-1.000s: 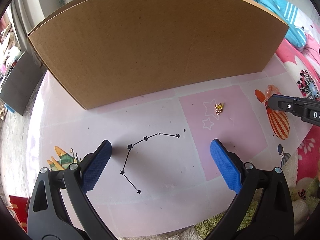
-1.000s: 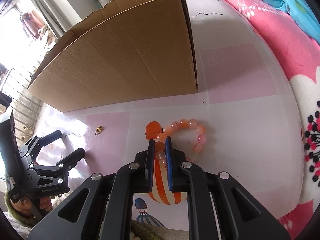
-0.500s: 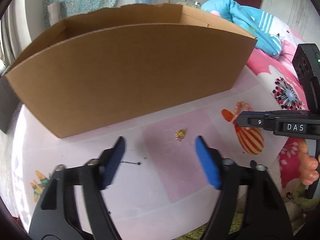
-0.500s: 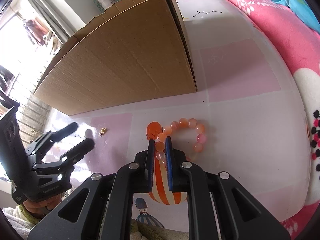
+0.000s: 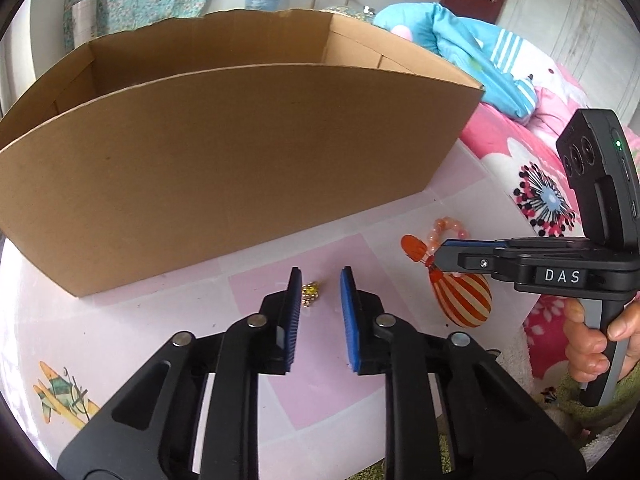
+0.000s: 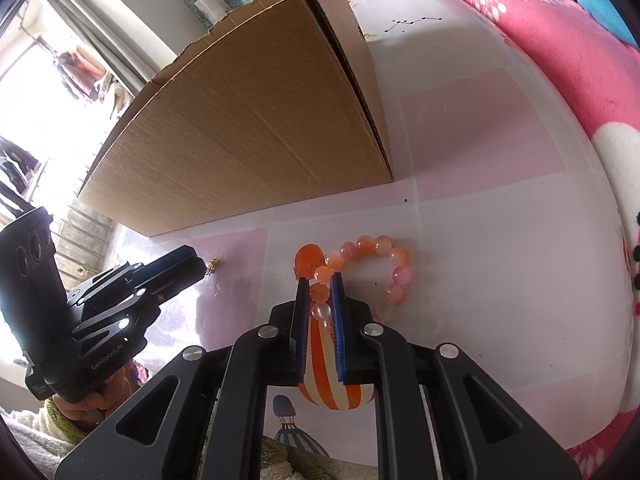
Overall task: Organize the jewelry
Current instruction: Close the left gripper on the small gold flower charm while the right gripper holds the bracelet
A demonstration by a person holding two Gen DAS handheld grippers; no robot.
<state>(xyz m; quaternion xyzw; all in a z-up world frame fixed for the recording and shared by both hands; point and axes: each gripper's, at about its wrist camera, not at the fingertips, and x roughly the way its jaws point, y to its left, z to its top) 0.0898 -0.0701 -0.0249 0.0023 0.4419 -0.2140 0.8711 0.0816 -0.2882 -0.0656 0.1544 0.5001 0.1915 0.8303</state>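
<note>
Left wrist view: the left gripper (image 5: 320, 280) fills the lower middle of the frame, its blue-padded fingers (image 5: 294, 300) narrowed to a small gap after just closing in. A tiny gold trinket (image 5: 310, 294) lies on the pink square of the tabletop (image 5: 160, 320), seen in that gap by the left pad's tip; whether the pad touches it cannot be told, and the right pad is clear of it. Behind, across the upper half, stands an open cardboard box (image 5: 224, 168). At the right edge a hand (image 5: 596, 340) holds the right gripper (image 5: 440, 258), seen side-on, with its tips down at a bead bracelet (image 5: 448, 230) lying beside a printed striped balloon (image 5: 464, 296). Pink bedding (image 5: 540, 152) is at upper right.

Right wrist view: the right gripper (image 6: 321, 280) rises from the bottom centre, its fingers (image 6: 336, 308) drawn narrow and pinching the near side of the peach and pink bead bracelet (image 6: 380, 256); a few beads sit between the pads while the remaining loop rests on the tabletop (image 6: 480, 264), to the right of centre. The cardboard box (image 6: 248, 132) occupies the upper left. At the left edge the left gripper (image 6: 200, 266) points its tips at the gold trinket (image 6: 212, 266) on the pink square, just below the box's near wall.
</note>
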